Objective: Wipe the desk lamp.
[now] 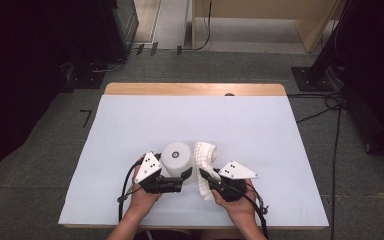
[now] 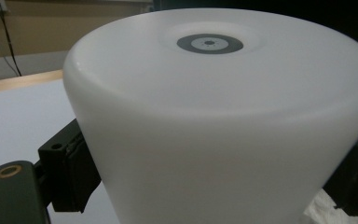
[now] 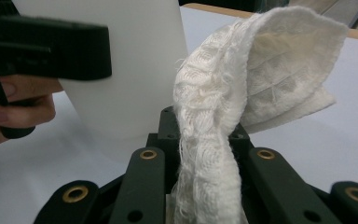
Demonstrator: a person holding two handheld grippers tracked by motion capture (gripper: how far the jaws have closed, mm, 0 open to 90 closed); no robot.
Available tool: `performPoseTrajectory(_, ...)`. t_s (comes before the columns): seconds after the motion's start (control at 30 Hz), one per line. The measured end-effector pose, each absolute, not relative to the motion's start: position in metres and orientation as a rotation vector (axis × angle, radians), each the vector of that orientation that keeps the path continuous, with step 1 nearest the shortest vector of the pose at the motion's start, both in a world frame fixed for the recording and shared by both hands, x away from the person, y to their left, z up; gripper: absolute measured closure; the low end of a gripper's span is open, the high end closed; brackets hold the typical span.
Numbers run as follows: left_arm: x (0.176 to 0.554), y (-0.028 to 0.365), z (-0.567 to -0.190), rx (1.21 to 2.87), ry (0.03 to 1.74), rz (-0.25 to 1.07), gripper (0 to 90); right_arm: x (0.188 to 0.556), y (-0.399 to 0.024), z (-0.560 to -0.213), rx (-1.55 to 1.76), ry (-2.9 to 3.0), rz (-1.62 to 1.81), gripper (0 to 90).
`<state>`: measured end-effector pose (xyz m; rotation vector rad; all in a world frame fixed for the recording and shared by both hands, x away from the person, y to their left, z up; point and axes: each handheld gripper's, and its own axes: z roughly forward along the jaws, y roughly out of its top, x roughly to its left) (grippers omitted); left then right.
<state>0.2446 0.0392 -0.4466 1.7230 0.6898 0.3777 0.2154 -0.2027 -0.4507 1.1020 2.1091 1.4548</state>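
Observation:
A white cup (image 1: 175, 156) stands upside down near the front of the table, a dark ring on its upturned base. My left gripper (image 1: 178, 175) is shut on its lower wall. In the left gripper view the cup (image 2: 223, 121) looms close, with the black pads (image 2: 70, 172) pressed against its sides. Just right of the cup, a white textured cloth (image 1: 206, 155) curls upward, and my right gripper (image 1: 209, 176) is shut on its lower end. The right gripper view has the cloth (image 3: 261, 70) rising from between the jaws, beside the cup (image 3: 135, 70) and the other gripper's finger (image 3: 60, 46).
A white sheet (image 1: 195, 120) covers the table, and a strip of bare wood (image 1: 195, 89) runs along the far edge. Cables (image 1: 330, 105) trail on the grey floor to the right, and dark equipment stands (image 1: 310, 75) sit beyond the table.

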Motion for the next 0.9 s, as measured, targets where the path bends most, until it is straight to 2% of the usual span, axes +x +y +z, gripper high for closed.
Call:
performPoseTrajectory(0.33, 0.245, 0.027, -0.455, 1.812, 0.676, 0.371, 8.6, 0.206, -0.21, -0.424, 1.011, 2.011, 1.531, 75.7)
performPoseTrajectory(0.7, 0.248, 0.035, -0.448, 1.765, 0.677, 0.392, 8.7, 0.218, -0.2, -0.459, 1.098, 2.134, 1.403, 75.6)
performPoseTrajectory(0.9, 0.252, 0.033, -0.461, 1.813, 0.663, 0.464, 8.6, 0.22, -0.205, -0.459, 1.124, 2.118, 1.382, 75.6)
